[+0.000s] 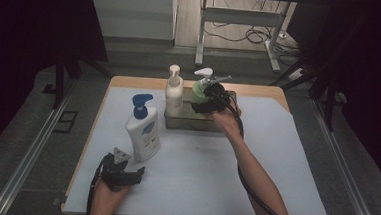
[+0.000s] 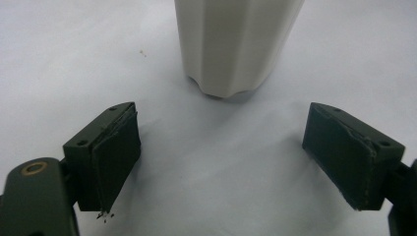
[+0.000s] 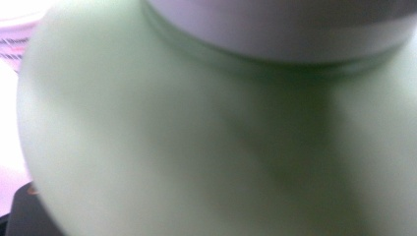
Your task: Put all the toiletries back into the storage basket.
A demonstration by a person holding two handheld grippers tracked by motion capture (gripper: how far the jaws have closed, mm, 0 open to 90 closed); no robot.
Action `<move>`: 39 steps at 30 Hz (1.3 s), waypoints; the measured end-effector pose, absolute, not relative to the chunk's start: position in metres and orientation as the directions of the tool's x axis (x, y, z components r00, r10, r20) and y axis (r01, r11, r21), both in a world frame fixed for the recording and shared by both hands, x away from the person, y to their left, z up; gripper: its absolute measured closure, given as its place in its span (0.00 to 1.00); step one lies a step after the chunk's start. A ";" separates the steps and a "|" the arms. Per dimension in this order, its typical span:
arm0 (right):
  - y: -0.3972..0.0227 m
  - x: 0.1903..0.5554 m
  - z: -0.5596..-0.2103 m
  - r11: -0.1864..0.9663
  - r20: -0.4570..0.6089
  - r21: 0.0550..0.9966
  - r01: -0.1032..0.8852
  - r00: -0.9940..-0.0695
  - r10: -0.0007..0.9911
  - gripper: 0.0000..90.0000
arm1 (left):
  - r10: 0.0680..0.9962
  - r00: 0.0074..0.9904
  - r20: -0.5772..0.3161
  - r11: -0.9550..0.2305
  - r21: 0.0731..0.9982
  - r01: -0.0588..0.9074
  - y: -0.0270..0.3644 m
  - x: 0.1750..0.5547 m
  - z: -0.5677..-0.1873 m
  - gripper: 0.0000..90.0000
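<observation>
My left gripper (image 1: 133,174) is a dark, near-black block at the near left of the table, with a grey three-cornered plate on top and a black cable trailing back past my wrist. In the left gripper view its two jaws are dark olive-black slabs, each faced with a flat black pad (image 2: 118,157) frayed along the edge; two small screws sit in the left jaw's top, and a brass-ringed hole marks the bracket below it. My right gripper (image 1: 210,99), farther off, is black too, and its thick black cable runs along my forearm. Both forearms are bare, without sleeves.
</observation>
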State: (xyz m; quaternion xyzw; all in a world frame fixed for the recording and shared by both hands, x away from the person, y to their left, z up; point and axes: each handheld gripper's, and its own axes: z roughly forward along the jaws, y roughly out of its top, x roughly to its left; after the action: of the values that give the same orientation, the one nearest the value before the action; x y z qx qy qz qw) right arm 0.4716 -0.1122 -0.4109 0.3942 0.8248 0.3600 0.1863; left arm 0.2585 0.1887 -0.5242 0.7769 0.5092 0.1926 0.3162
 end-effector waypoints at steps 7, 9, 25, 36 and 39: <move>-0.113 0.474 -0.416 0.413 -0.007 0.740 0.531 -0.608 0.794 0.13 | 0.913 0.407 -0.022 -0.282 0.687 0.670 0.189 0.258 -0.524 0.16; -0.113 0.474 -0.416 0.415 -0.006 0.740 0.529 -0.612 0.791 0.13 | 0.913 0.407 -0.022 -0.282 0.687 0.670 0.189 0.258 -0.524 0.16; -0.117 0.472 -0.421 0.402 -0.005 0.768 0.498 -0.623 0.782 0.10 | 0.913 0.407 -0.021 -0.282 0.688 0.669 0.189 0.258 -0.524 0.16; -0.126 0.461 -0.421 0.426 -0.020 0.766 0.481 -0.645 0.764 0.09 | 0.913 0.407 -0.021 -0.282 0.688 0.669 0.189 0.258 -0.524 0.16; -0.131 0.458 -0.422 0.434 -0.017 0.761 0.483 -0.653 0.757 0.10 | 0.913 0.407 -0.021 -0.282 0.688 0.669 0.188 0.258 -0.524 0.16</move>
State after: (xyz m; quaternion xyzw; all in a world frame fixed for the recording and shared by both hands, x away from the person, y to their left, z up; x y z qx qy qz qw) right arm 0.4579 -0.1308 -0.4215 0.3749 0.8270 0.3776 0.1814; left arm 0.2584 0.1885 -0.5242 0.7770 0.5090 0.1936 0.3159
